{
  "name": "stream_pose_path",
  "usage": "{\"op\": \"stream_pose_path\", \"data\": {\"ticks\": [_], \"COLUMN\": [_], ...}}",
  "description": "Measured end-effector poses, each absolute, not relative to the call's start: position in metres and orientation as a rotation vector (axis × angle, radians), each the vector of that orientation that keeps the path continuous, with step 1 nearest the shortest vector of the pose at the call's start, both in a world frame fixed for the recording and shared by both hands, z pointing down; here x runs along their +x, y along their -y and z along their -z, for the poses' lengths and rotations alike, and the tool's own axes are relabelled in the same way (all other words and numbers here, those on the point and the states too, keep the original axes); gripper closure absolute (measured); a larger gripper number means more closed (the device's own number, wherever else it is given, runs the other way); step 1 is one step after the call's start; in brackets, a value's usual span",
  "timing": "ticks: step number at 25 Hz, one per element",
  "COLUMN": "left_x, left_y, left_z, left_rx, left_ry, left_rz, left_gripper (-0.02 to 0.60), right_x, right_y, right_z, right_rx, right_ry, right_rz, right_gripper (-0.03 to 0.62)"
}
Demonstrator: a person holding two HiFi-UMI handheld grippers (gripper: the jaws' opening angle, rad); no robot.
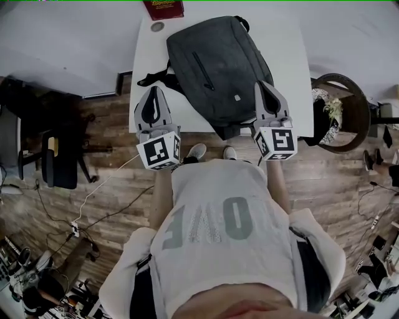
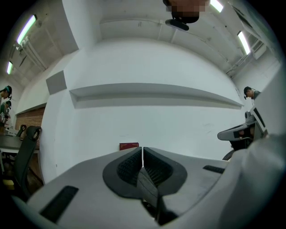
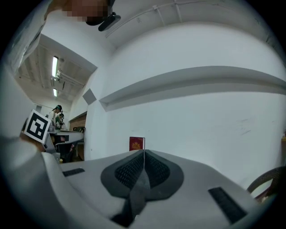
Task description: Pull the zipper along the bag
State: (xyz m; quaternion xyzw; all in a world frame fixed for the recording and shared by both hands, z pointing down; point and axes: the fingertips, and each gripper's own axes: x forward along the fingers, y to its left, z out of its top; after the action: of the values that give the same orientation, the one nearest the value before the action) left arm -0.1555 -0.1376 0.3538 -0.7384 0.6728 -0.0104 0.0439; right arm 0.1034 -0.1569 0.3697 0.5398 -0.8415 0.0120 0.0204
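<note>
Head view has the grey bag lying flat just ahead of and between the left gripper and right gripper, both clenched empty. Soft, floppy fabric, I judge: pin it down and take the zipper at its near end

Bag lay on table, box behind it at far edge. Left gripper sat left of bag, right gripper at its right side (both near front edge). Chair stood left of table.
</note>
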Motion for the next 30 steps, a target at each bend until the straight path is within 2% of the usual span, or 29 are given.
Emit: {"op": "stream_pose_path", "data": {"ticks": [6,7,8,11,12,18,24,30], "left_x": [-0.148,-0.146,-0.143,-0.128,-0.125,-0.134,-0.157,-0.160], "left_y": [0.144,0.146,0.149,0.154,0.156,0.167,0.186,0.208], "left_z": [-0.356,-0.357,-0.358,-0.360,-0.362,-0.397,-0.470,-0.540], "left_rx": [-2.286,-2.291,-2.307,-2.399,-2.431,-2.527,-2.564,-2.565], "left_ry": [-1.996,-1.977,-1.946,-1.796,-1.755,-1.675,-1.561,-1.376], "left_rz": [0.067,0.081,0.090,0.070,0.068,0.213,0.598,0.961], "left_gripper": [0.548,0.509,0.430,0.247,0.223,0.205,0.206,0.206], "right_x": [0.106,0.105,0.104,0.104,0.102,0.098,0.093,0.090], "right_y": [0.160,0.162,0.164,0.168,0.168,0.166,0.163,0.161], "right_z": [-0.376,-0.378,-0.380,-0.385,-0.388,-0.398,-0.423,-0.485], "right_rx": [1.667,1.663,1.663,1.660,1.646,1.602,1.555,1.489], "right_ry": [2.615,2.628,2.639,2.631,2.621,2.591,2.517,2.392], "right_rz": [-0.104,-0.133,-0.162,-0.191,-0.187,-0.189,-0.202,-0.292], "right_gripper": [0.558,0.456,0.299,0.223,0.205,0.191,0.191,0.192]}}
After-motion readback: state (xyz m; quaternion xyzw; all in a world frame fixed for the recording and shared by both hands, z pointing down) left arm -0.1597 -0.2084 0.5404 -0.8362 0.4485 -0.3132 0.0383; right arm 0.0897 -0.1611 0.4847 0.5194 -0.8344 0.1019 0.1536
